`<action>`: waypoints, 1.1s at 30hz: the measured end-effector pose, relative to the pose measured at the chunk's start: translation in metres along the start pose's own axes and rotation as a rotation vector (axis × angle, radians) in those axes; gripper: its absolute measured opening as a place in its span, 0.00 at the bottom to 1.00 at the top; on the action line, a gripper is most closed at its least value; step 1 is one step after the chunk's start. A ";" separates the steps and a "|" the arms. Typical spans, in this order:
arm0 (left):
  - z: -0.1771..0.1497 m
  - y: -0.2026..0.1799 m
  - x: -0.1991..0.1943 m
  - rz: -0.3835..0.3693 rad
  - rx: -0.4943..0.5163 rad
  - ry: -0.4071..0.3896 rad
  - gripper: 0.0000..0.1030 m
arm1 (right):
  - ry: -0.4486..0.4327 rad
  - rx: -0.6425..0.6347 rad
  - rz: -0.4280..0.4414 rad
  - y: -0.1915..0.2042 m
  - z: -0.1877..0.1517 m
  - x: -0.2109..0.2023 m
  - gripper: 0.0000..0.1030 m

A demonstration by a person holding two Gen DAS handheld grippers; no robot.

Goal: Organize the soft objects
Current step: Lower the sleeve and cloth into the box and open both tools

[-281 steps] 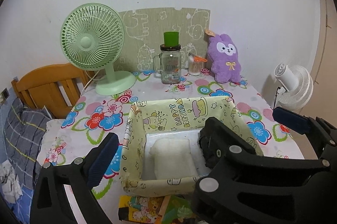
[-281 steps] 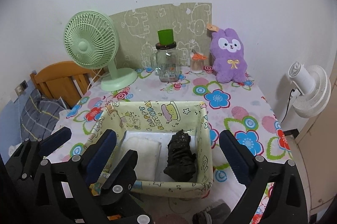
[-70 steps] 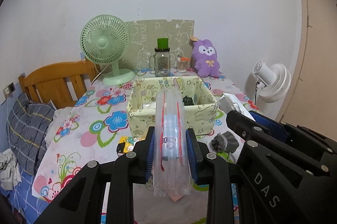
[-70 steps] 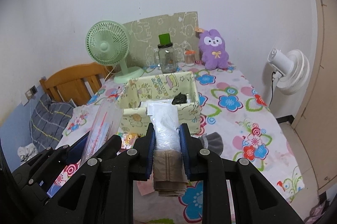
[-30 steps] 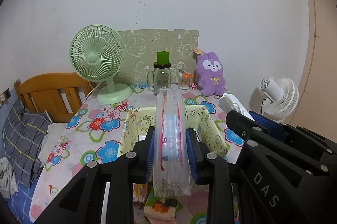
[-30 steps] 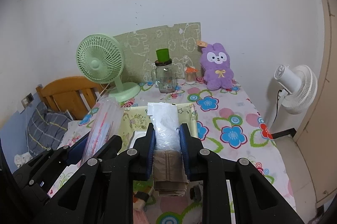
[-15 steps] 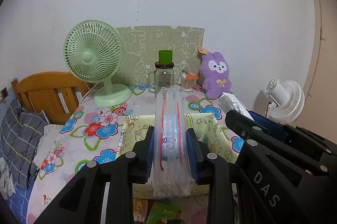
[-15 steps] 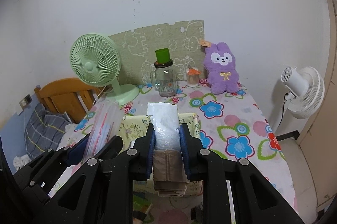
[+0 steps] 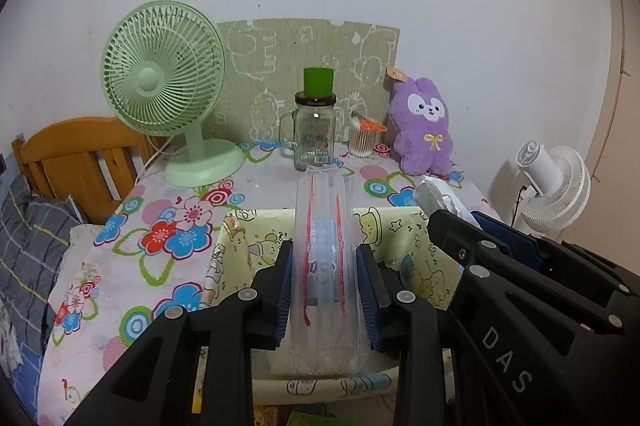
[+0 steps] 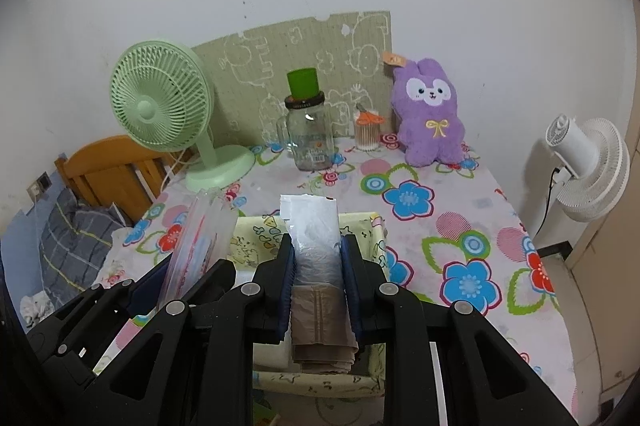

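Both packets are picked up but not yet stowed. The left tongs (image 9: 324, 290) are clenched on a clear zip bag (image 9: 323, 266), the right tongs (image 10: 318, 282) on a wrapped cloth packet (image 10: 316, 250), both over the near part of the yellow basket (image 9: 400, 226) on the desk (image 10: 460, 226). The basket's interior is mostly hidden, so I cannot tell its free room. The desk's right edge lies near.

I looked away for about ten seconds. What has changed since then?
Both tools were empty then. Now the left tool grips a clear zip bag and the right tool a plastic-wrapped beige cloth, both held over the fabric basket. The green fan and purple plush stayed put.
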State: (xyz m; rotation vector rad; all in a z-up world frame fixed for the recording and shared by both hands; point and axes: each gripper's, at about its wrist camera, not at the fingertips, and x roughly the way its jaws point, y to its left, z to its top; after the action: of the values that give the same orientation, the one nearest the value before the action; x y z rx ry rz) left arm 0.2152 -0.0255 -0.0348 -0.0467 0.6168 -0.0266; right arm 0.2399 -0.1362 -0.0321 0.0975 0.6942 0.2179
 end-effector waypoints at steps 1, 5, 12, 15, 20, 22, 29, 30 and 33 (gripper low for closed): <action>0.000 0.000 0.003 -0.001 0.000 0.004 0.30 | 0.005 0.000 0.000 -0.001 0.000 0.003 0.25; 0.000 0.001 0.013 -0.008 -0.005 0.025 0.30 | 0.018 -0.003 0.003 -0.002 -0.001 0.014 0.25; -0.002 0.010 0.028 0.017 -0.030 0.069 0.38 | 0.039 -0.017 0.027 0.003 -0.001 0.031 0.25; -0.004 0.016 0.032 0.031 -0.037 0.087 0.42 | 0.053 -0.028 0.037 0.007 -0.003 0.039 0.25; -0.006 0.021 0.028 0.059 -0.034 0.090 0.63 | 0.058 -0.040 0.085 0.013 -0.003 0.044 0.25; -0.007 0.023 0.029 0.066 -0.035 0.094 0.64 | 0.061 -0.046 0.101 0.016 -0.004 0.046 0.25; -0.010 0.028 0.032 0.067 -0.041 0.115 0.66 | 0.094 -0.041 0.136 0.020 -0.007 0.055 0.25; -0.010 0.028 0.033 0.066 -0.042 0.119 0.66 | 0.097 -0.043 0.137 0.021 -0.007 0.055 0.25; -0.012 0.028 0.035 0.061 -0.043 0.133 0.67 | 0.120 -0.057 0.127 0.023 -0.008 0.058 0.26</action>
State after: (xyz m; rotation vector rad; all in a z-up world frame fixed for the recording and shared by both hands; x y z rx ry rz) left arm 0.2366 0.0011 -0.0662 -0.0682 0.7511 0.0425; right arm 0.2743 -0.1000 -0.0708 0.0746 0.8016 0.3675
